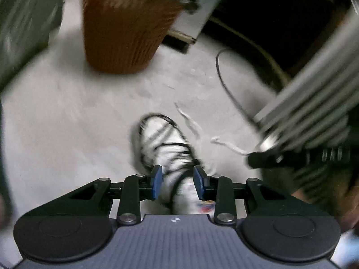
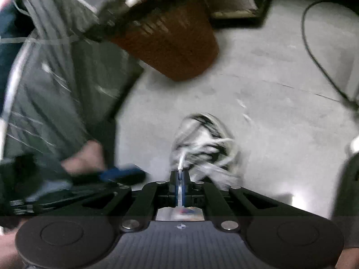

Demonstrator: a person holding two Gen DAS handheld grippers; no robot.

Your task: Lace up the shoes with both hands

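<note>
A white shoe [image 1: 166,148] with black trim lies on the pale floor, toe pointing away, blurred by motion. My left gripper [image 1: 178,182] hovers open above the shoe's tongue, blue pads apart with nothing between them. A loose white lace [image 1: 226,144] trails right of the shoe toward my right gripper [image 1: 262,159], seen dark and blurred at the right edge. In the right wrist view my right gripper [image 2: 180,174] is shut on a white lace [image 2: 181,160] that rises from the shoe [image 2: 206,143]. My left gripper [image 2: 121,173] shows at the left as a blur.
A brown woven basket [image 1: 125,29] stands on the floor beyond the shoe. A black cable [image 1: 226,83] curves across the floor at the right. A person's striped sleeve [image 1: 314,105] and grey trouser leg [image 2: 56,85] flank the shoe. A dark board [image 2: 237,2] lies behind the basket.
</note>
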